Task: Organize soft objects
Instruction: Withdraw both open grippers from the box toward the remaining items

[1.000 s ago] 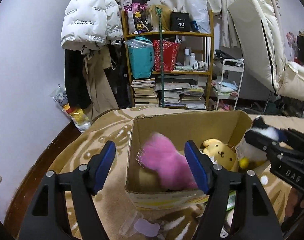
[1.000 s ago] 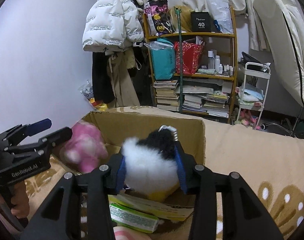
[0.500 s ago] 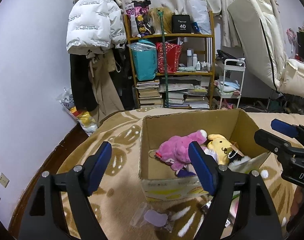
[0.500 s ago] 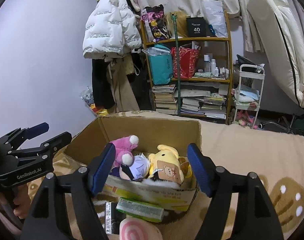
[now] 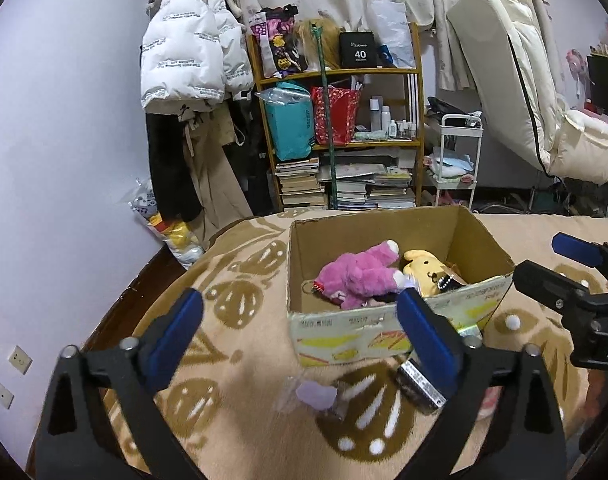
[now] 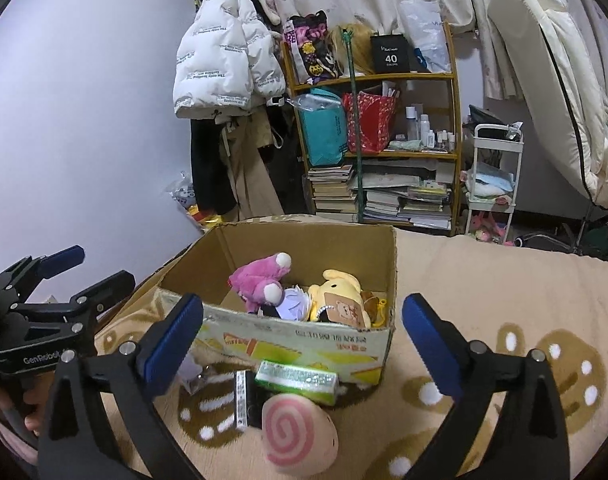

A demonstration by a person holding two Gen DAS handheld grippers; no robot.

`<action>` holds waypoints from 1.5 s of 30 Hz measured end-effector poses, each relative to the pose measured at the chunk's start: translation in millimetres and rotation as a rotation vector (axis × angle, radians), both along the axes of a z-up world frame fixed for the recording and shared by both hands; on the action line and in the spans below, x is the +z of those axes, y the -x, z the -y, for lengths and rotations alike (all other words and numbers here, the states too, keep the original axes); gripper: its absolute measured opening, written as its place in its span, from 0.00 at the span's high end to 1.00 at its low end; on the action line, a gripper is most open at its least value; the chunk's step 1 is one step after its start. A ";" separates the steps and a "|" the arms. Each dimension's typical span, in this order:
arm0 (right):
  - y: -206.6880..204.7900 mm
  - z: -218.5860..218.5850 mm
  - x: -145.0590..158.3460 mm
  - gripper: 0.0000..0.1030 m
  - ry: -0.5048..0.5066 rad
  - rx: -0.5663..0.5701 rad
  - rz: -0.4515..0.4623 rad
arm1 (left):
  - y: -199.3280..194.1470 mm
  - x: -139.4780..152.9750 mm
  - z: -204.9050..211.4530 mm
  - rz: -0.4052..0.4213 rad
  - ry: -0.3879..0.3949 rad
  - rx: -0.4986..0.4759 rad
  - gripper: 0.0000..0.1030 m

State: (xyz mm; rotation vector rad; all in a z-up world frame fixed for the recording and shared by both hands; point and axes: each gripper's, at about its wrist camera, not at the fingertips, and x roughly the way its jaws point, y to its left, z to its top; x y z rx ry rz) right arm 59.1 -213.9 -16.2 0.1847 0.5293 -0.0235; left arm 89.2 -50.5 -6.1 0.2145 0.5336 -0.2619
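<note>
Both claws gape wide, empty: left claw (image 5: 299, 332), right claw (image 6: 304, 326). Pink plush (image 6: 259, 280) and yellow plush (image 6: 338, 300) lie inside the cardboard box (image 6: 304, 340); swirl cushion (image 6: 297, 434) sits at 6 o'clock outside its front edge.

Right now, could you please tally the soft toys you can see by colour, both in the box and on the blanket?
Pink: 1, the plush toy in the box.
Yellow: 1, the dog plush in the box.
Pale purple-white: 1, a plush between them.
Pink-swirl cream: 1, the cushion on the blanket.
Total: 4.
</note>
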 end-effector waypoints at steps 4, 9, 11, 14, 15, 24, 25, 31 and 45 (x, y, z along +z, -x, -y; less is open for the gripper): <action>12.2 -2.6 5.3 0.00 0.010 0.002 -0.004 | 9.3 4.4 -6.1 -0.029 0.019 0.004 0.05; 31.4 -7.7 11.0 0.00 0.017 0.008 -0.010 | 22.1 9.4 -16.8 -0.048 0.032 0.013 0.05; 38.9 -9.4 12.1 0.00 0.028 0.009 -0.013 | 26.7 9.6 -19.5 -0.055 0.030 0.016 0.05; 50.4 -11.6 12.3 0.00 0.025 0.013 -0.016 | 31.7 7.5 -20.8 -0.072 0.018 0.018 0.05; 52.6 -12.3 12.1 0.00 0.024 0.014 -0.019 | 32.9 6.4 -21.3 -0.076 0.012 0.020 0.05; 51.6 -18.6 5.7 0.00 0.044 0.015 -0.042 | 25.3 -6.9 -18.7 -0.137 -0.016 0.039 0.05; 49.7 -19.0 3.6 0.00 0.047 0.015 -0.049 | 22.5 -9.6 -19.2 -0.149 -0.016 0.044 0.05; 38.2 -21.2 -7.7 0.00 0.060 0.004 -0.087 | 6.5 -24.4 -19.2 -0.210 -0.016 0.057 0.05; 7.8 -24.0 -40.4 0.00 0.072 -0.004 -0.185 | -23.5 -59.5 -17.0 -0.342 -0.059 0.078 0.05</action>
